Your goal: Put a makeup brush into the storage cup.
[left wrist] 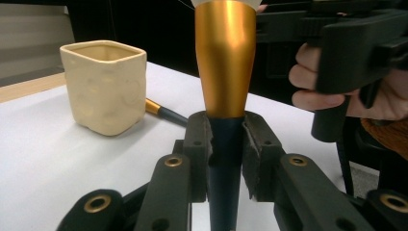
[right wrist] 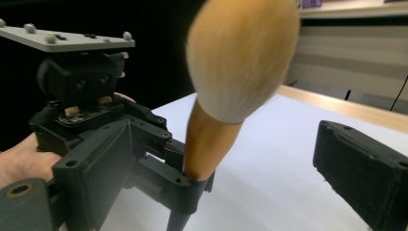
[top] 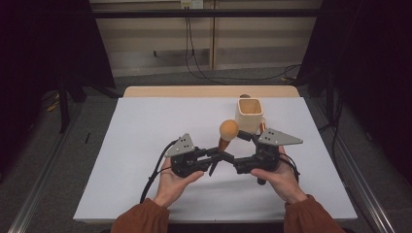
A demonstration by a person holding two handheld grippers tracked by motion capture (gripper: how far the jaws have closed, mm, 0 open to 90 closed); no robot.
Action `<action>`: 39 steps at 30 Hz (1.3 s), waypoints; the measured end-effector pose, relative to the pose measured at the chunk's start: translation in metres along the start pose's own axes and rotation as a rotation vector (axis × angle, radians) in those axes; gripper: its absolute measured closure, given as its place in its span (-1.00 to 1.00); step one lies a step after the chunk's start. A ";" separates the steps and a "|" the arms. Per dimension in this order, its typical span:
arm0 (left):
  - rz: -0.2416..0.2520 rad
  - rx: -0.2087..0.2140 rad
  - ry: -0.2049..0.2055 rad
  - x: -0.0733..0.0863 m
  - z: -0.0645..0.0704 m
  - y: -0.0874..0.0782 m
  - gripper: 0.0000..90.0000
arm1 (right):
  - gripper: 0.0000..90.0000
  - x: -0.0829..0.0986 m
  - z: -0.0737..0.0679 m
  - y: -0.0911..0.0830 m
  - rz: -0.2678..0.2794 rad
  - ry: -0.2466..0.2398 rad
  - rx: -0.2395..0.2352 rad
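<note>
I have the makeup brush (left wrist: 225,67) pinched upright in my left gripper (top: 217,156), right gripper (top: 236,164) spread beside it, and judge 1 step left: into the cream cup (top: 250,115).

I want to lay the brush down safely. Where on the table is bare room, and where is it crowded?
The white table is bare on its whole left side, from the left tool to the left edge, and along the near edge. It is crowded at the right rear: the cream cup stands there, a second brush beside it. The makeup brush stands upright in the left tool.
</note>
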State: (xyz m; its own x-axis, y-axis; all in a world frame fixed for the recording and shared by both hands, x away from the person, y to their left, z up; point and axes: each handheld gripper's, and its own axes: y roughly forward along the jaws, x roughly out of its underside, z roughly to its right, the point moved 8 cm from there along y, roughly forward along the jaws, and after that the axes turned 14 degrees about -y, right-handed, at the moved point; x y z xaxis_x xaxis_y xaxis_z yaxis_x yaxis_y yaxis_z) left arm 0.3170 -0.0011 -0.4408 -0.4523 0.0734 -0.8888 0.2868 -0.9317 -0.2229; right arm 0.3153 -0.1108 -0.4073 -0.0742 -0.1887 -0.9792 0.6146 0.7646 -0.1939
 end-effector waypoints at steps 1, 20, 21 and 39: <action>-0.004 0.002 0.002 0.001 0.001 0.001 0.65 | -0.84 0.001 0.001 0.001 -0.003 0.009 -0.002; -0.013 0.020 0.006 0.007 0.005 0.006 0.65 | 0.26 0.010 0.000 0.003 -0.003 0.100 -0.063; -0.013 0.020 0.005 0.007 0.005 0.006 0.65 | 0.30 0.010 -0.001 0.003 -0.001 0.101 -0.067; -0.023 0.011 0.021 0.013 0.002 0.008 0.63 | 0.48 0.013 -0.007 0.005 -0.013 0.054 -0.096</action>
State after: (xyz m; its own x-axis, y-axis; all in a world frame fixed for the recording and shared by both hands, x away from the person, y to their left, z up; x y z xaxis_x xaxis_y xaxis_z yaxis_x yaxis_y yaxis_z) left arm 0.3114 -0.0082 -0.4529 -0.4408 0.1019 -0.8918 0.2672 -0.9336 -0.2388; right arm 0.3119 -0.1054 -0.4213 -0.1254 -0.1678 -0.9778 0.5356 0.8182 -0.2090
